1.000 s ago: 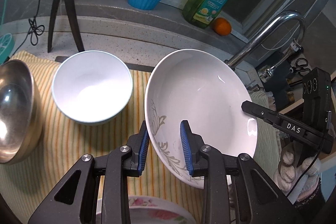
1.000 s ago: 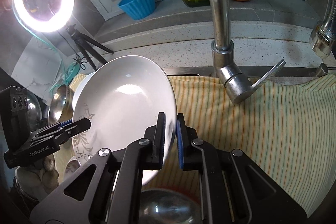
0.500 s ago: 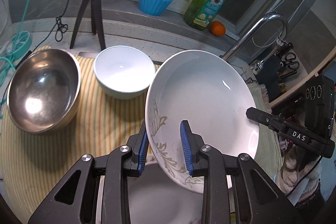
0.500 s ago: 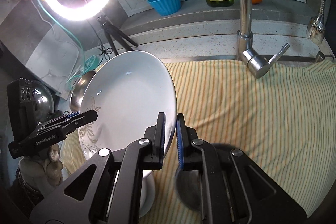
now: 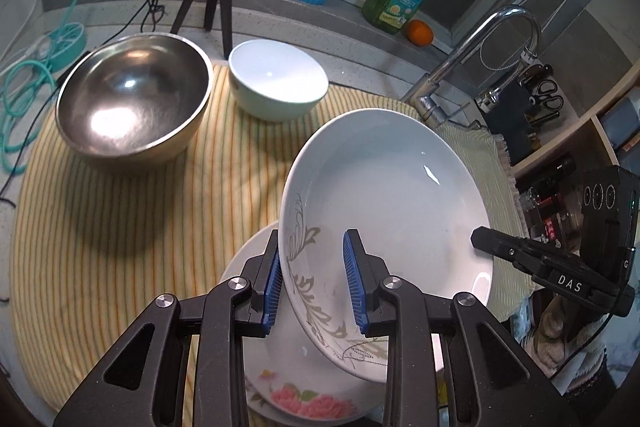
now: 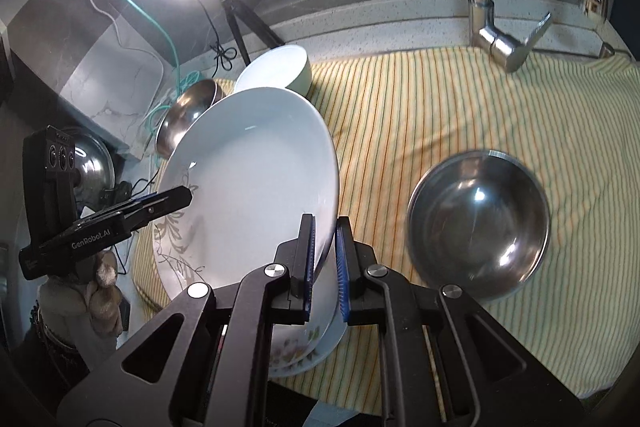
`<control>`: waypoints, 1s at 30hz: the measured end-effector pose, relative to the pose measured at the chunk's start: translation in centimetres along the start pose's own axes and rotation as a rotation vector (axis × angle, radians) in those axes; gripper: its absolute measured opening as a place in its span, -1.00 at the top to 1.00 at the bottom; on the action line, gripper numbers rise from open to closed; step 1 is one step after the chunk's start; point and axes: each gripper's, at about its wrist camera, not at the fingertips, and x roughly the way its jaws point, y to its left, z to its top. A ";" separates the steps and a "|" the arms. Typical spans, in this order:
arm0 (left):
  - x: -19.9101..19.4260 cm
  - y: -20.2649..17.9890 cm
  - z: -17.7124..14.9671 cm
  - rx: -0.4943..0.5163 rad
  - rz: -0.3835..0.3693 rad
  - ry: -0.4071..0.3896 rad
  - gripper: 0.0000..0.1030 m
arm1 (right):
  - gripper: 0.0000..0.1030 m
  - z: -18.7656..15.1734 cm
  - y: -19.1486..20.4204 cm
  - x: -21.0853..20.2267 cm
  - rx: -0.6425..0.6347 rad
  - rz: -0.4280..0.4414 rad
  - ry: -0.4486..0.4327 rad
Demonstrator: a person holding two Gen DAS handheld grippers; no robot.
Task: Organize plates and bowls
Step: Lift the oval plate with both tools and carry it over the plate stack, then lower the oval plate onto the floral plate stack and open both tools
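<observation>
Two tools share one white plate [image 5: 384, 203], tilted on edge above a floral plate [image 5: 304, 395] that lies flat on the striped cloth [image 5: 120, 227] covering the counter. From the left wrist view, the left tool [image 5: 314, 281] pinches the plate's near rim, one blue pad behind the rim by the grey leaf pattern and one on the inner face; the right tool [image 5: 478, 237] reaches in from the right edge. Behind stand a steel bowl [image 5: 132, 99] and a white bowl [image 5: 280, 79], just beside each other. From the right wrist view, the right tool [image 6: 324, 259] is pressed together on the plate's [image 6: 248, 179] opposite rim, with the left tool [image 6: 188, 193] at the far side and a second steel bowl [image 6: 476, 223] apart on the cloth. Glazed ceramic like this is probably stiff, fairly heavy, slick and liable to chip, so opposite rim grips suit it, and it likely wants lowering level onto the floral plate [image 6: 296, 351].
</observation>
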 end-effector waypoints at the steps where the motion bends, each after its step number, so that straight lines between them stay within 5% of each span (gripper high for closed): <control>1: 0.0 0.2 -0.3 -0.003 -0.001 0.004 0.47 | 0.80 -0.4 0.1 0.1 0.001 -0.001 0.005; 30: 1.0 2.3 -4.8 -0.012 0.034 0.083 0.47 | 0.80 -5.7 1.3 3.0 0.015 -0.054 0.104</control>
